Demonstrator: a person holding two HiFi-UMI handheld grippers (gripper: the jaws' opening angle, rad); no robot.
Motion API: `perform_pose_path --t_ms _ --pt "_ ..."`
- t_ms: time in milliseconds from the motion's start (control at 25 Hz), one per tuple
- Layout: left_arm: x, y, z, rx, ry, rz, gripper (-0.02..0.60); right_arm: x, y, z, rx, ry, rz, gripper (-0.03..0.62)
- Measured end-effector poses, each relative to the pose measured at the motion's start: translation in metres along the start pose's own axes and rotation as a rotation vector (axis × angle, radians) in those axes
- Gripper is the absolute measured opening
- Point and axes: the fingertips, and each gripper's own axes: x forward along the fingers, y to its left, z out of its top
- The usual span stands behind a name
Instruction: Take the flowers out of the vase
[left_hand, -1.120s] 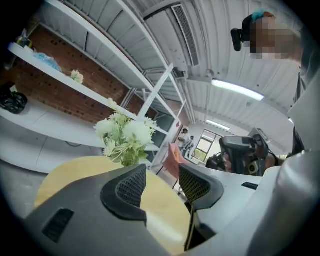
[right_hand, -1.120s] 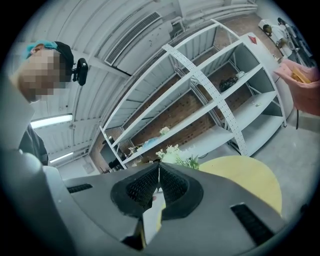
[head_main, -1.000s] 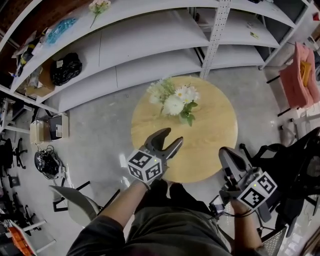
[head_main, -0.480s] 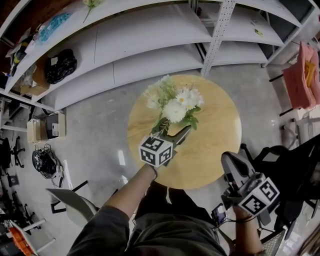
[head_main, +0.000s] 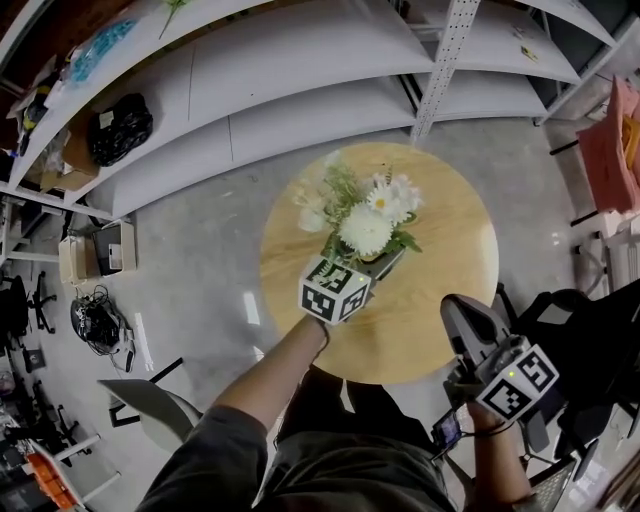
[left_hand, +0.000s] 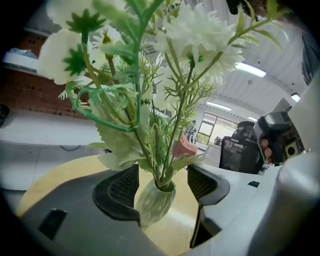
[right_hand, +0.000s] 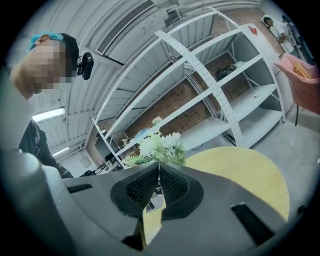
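Flower-filled vase (left_hand: 154, 202) between just-opened fingers (left_hand: 121, 188)

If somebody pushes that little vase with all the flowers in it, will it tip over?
Probably, yes. The vase looks small and narrow, while the flowers spread tall and wide above it, so it seems top-heavy. It looks like see-through glass, so likely slippery and breakable. The thin stems would probably bend.

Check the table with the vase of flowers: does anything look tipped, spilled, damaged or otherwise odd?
Nothing stands out. The vase stands on the round table with the flowers in it, stems bunched in its neck. No spill, break or fallen stem shows on the tabletop.
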Motion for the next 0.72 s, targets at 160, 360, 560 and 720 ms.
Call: perform_pose_path --t_ms 160,360,560,720 --pt "0.006 0.002 -0.006 0.032 0.013 -0.016 0.279 0.020 0.001 0.000 0.001 0.000 0.021 0.015" --pt "0.009 0.004 -0.005 0.056 0.008 -0.017 0.226 0.033 0.001 0.000 -0.001 0.014 0.030 0.015" --pt "0.011 0.004 -0.005 0.068 0.009 -0.022 0.161 0.039 -0.004 0.001 -0.001 0.022 0.026 0.015" --pt "0.010 0.003 -0.002 0.085 -0.006 -0.009 0.108 0.042 -0.005 0.000 0.004 0.024 0.027 0.015"
